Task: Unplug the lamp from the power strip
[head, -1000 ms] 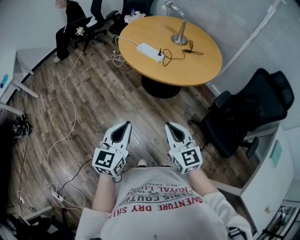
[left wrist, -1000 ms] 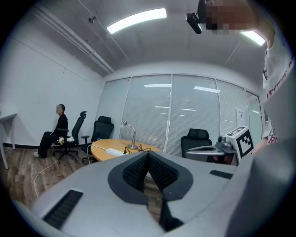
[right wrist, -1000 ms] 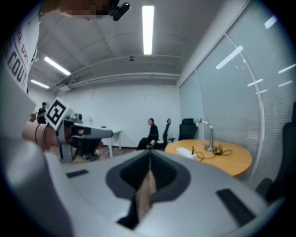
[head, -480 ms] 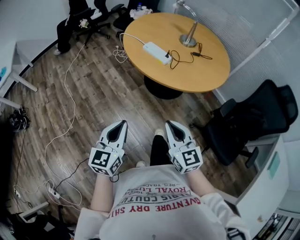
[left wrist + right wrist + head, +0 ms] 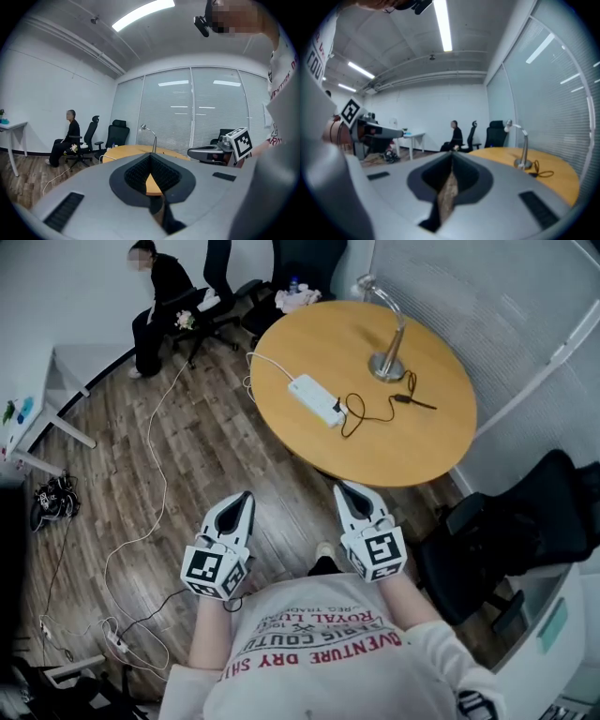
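A white power strip (image 5: pixel 317 400) lies on the round wooden table (image 5: pixel 412 446), with a black plug and cord (image 5: pixel 349 414) at its near end. The cord runs to the silver desk lamp (image 5: pixel 386 362) standing toward the table's far side. My left gripper (image 5: pixel 246 496) and right gripper (image 5: pixel 343 488) are held side by side at my chest, short of the table's near edge, both shut and holding nothing. The lamp (image 5: pixel 151 138) and table (image 5: pixel 126 151) show over the left gripper (image 5: pixel 150 161). The lamp (image 5: pixel 521 145) stands right of the right gripper (image 5: pixel 452 161).
A person (image 5: pixel 159 306) sits on a chair at the back left, with more black office chairs (image 5: pixel 281 268) behind the table. A black chair (image 5: pixel 511 540) stands right of me. White cables (image 5: pixel 141 493) trail over the wood floor. Glass walls with blinds close the right side.
The table has come nearer and lower in the head view, so I have stepped toward it. Both grippers stay shut in front of my chest.
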Demonstrator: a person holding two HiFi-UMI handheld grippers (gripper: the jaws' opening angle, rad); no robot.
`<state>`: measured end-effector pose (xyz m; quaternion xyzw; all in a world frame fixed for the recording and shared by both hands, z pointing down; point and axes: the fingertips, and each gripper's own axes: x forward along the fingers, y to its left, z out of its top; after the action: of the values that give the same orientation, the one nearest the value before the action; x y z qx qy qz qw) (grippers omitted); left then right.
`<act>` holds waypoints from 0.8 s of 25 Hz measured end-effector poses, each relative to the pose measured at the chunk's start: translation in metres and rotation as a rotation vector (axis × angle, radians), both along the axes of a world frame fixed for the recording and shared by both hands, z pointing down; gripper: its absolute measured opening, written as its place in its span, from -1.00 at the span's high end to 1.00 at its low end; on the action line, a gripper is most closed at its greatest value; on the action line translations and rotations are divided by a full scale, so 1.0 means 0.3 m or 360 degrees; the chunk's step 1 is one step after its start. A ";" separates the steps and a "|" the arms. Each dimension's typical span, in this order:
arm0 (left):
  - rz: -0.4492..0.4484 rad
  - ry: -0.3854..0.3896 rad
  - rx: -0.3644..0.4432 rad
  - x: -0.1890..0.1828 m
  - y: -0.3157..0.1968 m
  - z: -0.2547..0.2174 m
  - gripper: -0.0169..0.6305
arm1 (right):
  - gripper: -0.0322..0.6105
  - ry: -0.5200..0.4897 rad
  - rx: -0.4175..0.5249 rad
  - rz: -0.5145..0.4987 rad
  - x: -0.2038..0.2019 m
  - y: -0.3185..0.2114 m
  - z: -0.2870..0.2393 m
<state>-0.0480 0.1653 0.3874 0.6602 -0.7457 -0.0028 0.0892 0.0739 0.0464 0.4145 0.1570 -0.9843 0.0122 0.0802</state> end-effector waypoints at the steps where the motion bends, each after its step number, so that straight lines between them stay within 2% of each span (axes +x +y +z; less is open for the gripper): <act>1: 0.0000 -0.0007 0.0003 -0.001 -0.053 -0.007 0.85 | 0.80 0.0007 0.0000 -0.0004 -0.004 -0.055 0.003; 11: 0.0111 0.0012 -0.0068 0.008 -0.453 0.040 0.85 | 0.80 0.0125 -0.0053 0.0072 -0.018 -0.424 0.056; 16: 0.0170 0.0029 -0.0106 -0.061 -0.594 0.093 0.85 | 0.80 0.0161 -0.0096 0.0109 -0.072 -0.532 0.103; 20: 0.0296 0.0021 -0.0119 -0.151 -0.762 0.137 0.85 | 0.80 0.0200 -0.0086 0.0196 -0.150 -0.653 0.141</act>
<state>-0.0932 -0.0632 0.4283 0.7227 -0.6803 0.0288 0.1186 0.0290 -0.1494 0.4567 0.2154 -0.9651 0.0337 0.1452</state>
